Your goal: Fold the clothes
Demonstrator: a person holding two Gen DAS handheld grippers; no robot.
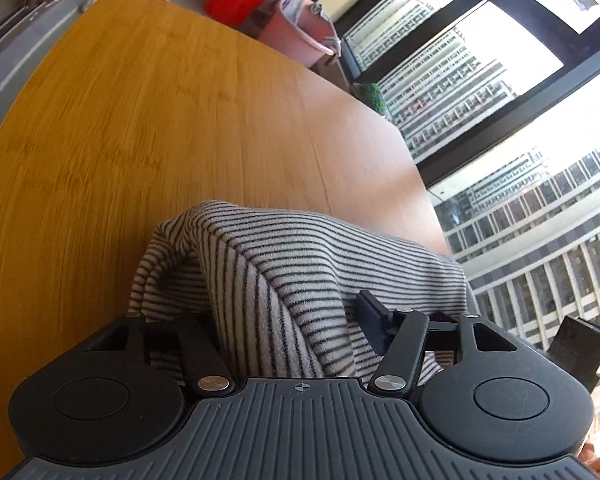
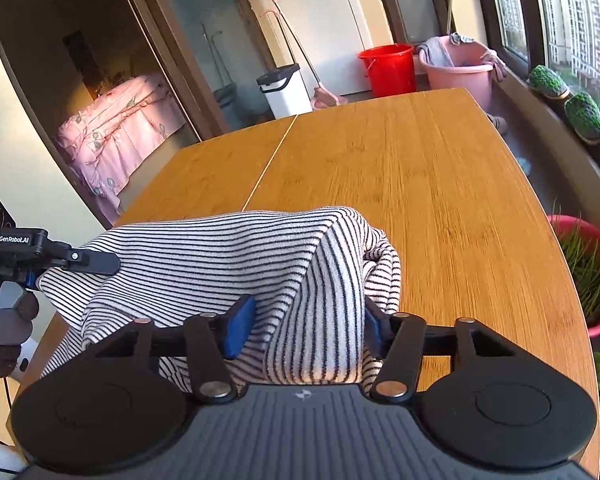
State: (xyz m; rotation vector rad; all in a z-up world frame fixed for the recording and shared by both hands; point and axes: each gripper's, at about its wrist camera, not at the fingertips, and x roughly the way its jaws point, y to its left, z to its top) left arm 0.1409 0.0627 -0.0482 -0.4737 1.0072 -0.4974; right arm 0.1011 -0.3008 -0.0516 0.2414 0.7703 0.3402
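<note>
Black-and-white striped knit garment [image 2: 220, 264] over bamboo-grain wooden table [image 2: 440, 184]; 2 grippers pinch it: right gripper [image 2: 304, 330], and left gripper [image 2: 96, 264] marked "GenRobot.AI".

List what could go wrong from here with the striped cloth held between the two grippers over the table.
1. The right gripper pinches a thick bunch of the striped cloth, so layers could slip out unevenly.
2. A loose fold hangs beside the right gripper's pads and may crease the fold line if laid down as is.
3. The left gripper holds only an edge close to the near rim of the table; that side could slide off.
</note>
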